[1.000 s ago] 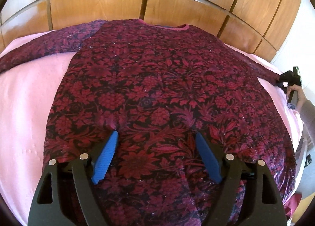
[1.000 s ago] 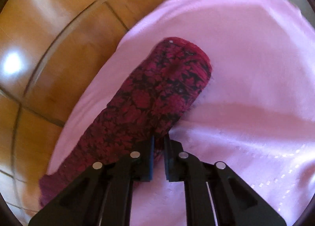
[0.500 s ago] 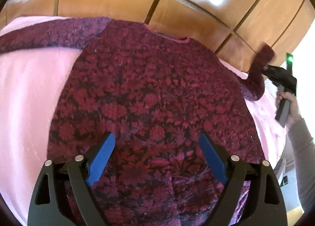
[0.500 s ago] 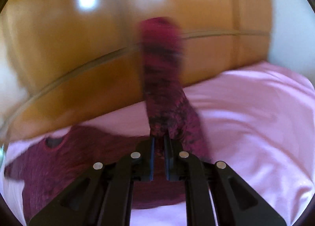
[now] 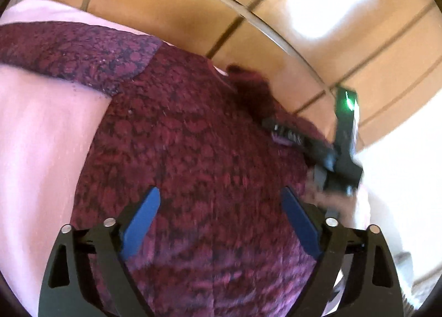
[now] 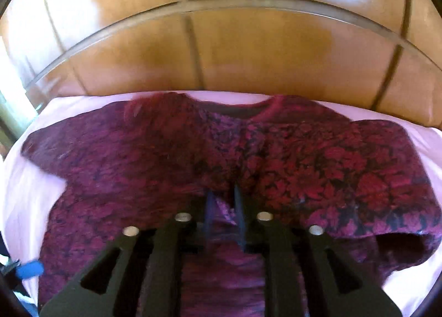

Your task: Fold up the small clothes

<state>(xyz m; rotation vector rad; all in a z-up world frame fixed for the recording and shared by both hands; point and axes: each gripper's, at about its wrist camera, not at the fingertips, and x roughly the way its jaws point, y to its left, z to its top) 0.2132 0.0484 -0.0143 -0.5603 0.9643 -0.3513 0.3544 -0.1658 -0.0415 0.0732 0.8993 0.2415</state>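
Black left claw [image 5: 219,216] with blue pads, silver screws, black right claw [image 6: 224,213], green light

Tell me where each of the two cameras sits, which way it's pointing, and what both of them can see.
Left wrist: sits on the left gripper, looking down over the dark red patterned top toward the wooden panelling; its blue-padded fingers stand wide apart, and the right gripper comes in from the right.
Right wrist: sits on the right gripper, facing the top's neckline and the panelling; its jaws are opening, with sleeve cloth between them.
Shared: the top, the pink sheet and the panelling.
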